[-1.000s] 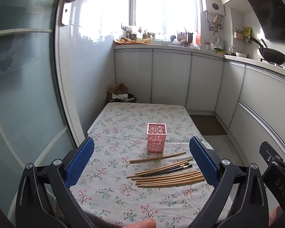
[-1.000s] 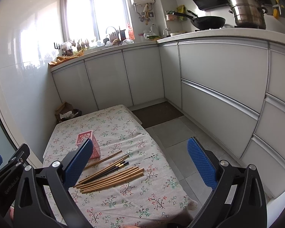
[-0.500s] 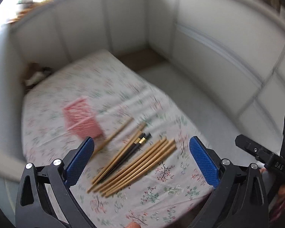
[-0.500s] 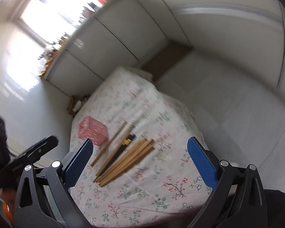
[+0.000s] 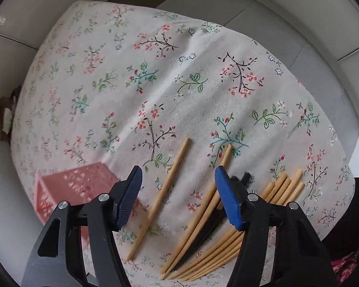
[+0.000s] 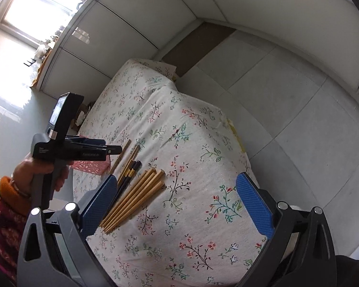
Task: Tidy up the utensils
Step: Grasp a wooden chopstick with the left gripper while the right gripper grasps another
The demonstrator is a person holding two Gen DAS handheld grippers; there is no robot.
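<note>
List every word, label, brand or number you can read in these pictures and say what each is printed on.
None can be read for certain.
Left gripper, seen from the right wrist camera: a line of pale print along the side of its black body, too small and blurred to read.
Same body, further back near the hand: a small block of white print, also unreadable.
Tablecloth, chopsticks and pink basket: no writing.

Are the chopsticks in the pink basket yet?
No. The chopsticks all lie flat on the flowered tablecloth, beside the pink basket.
</note>
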